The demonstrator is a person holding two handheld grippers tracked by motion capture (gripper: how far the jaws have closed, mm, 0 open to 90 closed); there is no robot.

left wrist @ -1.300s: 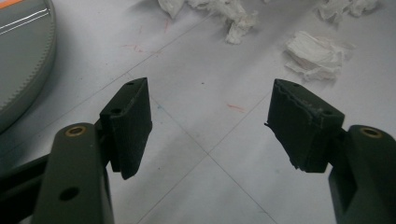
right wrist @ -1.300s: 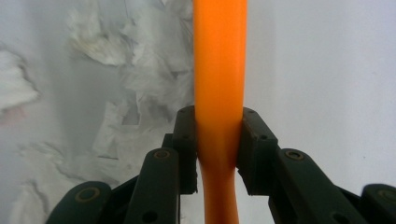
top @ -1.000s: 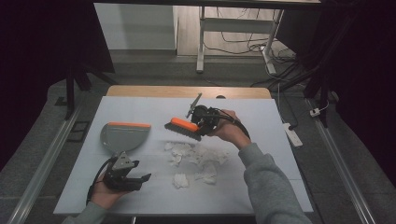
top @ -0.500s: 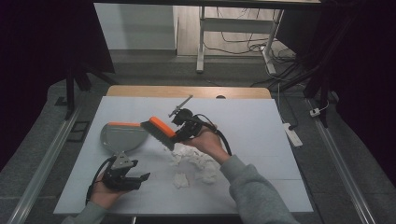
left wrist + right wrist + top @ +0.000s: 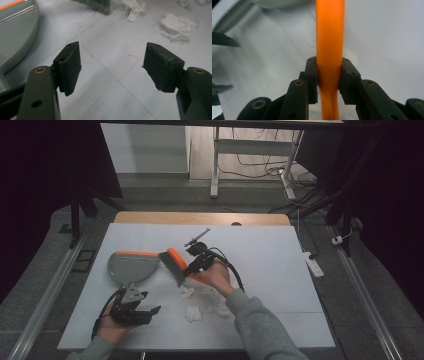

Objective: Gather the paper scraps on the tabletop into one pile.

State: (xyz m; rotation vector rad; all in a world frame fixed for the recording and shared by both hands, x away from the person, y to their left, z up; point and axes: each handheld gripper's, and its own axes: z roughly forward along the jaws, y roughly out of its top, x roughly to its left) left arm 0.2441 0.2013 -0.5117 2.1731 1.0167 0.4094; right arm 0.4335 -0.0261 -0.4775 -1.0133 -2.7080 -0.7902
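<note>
A hand brush with an orange back and grey bristles hangs low over the white table, its bristles beside the grey dustpan. My right gripper is shut on the brush's orange handle, which runs straight up between the pads in the right gripper view. Crumpled white tissues lie on the table just in front of the brush. My left gripper rests near the front left edge, open and holding nothing. Beyond its pads I see the dustpan's rim and tissue pieces.
The white table cover has bare room on its right half. A wooden strip runs along the far edge. More tissue lies under the right hand. Cables trail from both grippers.
The right hand has carried the brush left and down, from the middle of the table to the dustpan's edge. The left hand has stayed in place.
</note>
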